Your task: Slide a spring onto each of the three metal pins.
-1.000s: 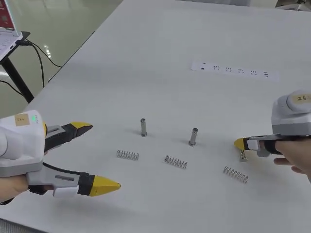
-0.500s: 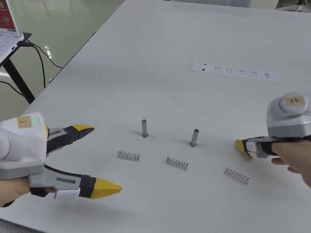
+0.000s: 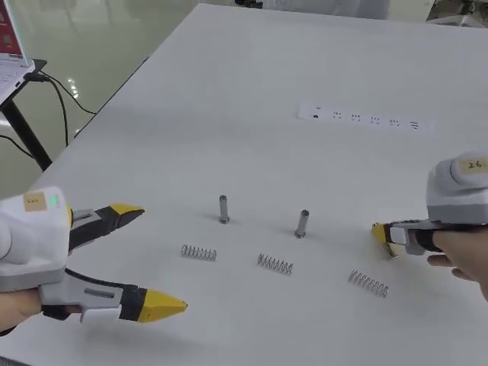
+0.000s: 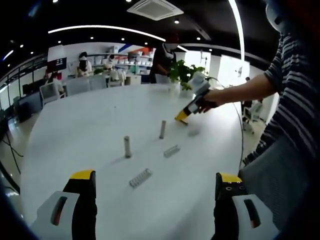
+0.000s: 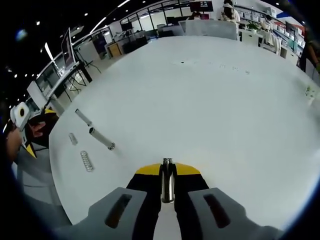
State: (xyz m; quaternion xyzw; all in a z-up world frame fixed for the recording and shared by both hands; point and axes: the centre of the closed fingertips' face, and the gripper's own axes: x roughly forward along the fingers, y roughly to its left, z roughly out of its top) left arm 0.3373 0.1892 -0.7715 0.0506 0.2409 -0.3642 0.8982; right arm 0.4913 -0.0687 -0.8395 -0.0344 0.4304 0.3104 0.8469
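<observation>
Spring, left (image 3: 199,252): short open coil of thin grey wire. It lay on its side on the table, just in front of the left pin and apart from it.
Spring, middle (image 3: 274,264): same coil and same wire. It lay flat on the near side of the gap between the two standing pins.
Spring, right (image 3: 369,284): same kind, lying slightly slanted near the right gripper's tip without touching it.
Pin, left (image 3: 223,209): slim cylinder of dull silver metal on a slightly wider foot. It stood upright and bare.
Pin, middle (image 3: 302,223): matching piece, also upright and bare, to the right of the first.
Pin, third (image 5: 167,182): same metal. It lay along the right gripper's jaws, which covered its sides.
Right gripper (image 3: 383,233): pale grey casing and black jaws with yellow tips. The jaws were pressed together on the third pin, low over the table. A hand (image 3: 461,255) held it.
Left gripper (image 3: 149,258): same build, with a tan label and a green light on the casing. The jaws were spread wide around bare tabletop, at the near left, short of the left spring.
Table (image 3: 252,91): white, smooth and matte.
Power strip (image 3: 366,120): long, flat and white, lying well behind the pins.
Surroundings: laptop (image 3: 6,38) and black cables (image 3: 53,80) beyond the left edge, over a glossy floor.
</observation>
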